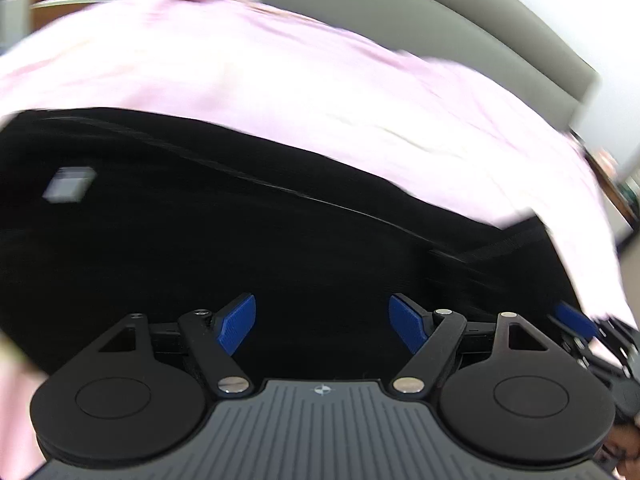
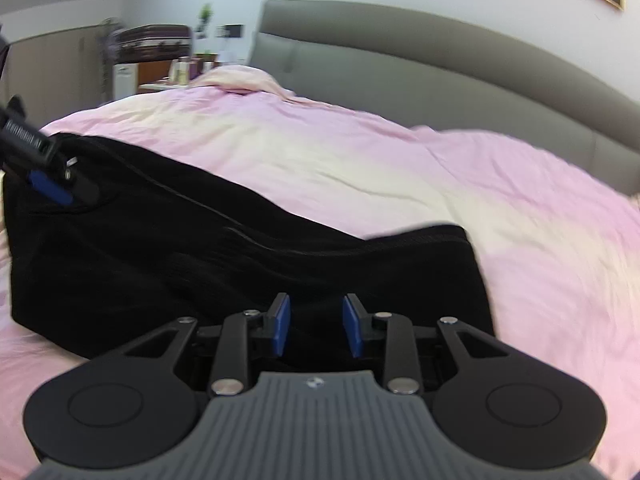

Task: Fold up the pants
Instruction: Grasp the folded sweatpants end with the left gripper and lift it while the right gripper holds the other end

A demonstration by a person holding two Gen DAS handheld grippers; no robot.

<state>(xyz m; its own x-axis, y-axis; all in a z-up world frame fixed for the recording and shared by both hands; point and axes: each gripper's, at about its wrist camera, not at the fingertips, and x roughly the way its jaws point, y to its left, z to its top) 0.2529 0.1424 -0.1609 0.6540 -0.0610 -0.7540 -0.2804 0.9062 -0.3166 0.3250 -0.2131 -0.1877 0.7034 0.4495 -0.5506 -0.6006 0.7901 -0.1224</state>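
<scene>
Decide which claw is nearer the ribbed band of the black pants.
Right. The right claw sits just before the ribbed band; the left claw hovers at the far end of the pants.

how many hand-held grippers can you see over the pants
2. The right hand-held gripper is open over the black pants near edge; the left hand-held gripper is open over their other end.

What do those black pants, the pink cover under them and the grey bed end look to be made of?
The black pants look like matte, soft fabric, possibly knit; a faint ribbed texture and a raised seam show. The pink bed cover seems thin woven cloth, judging by its fine creases. The grey headboard looks smoothly upholstered in padded panels; leather or fabric, I cannot tell.
</scene>
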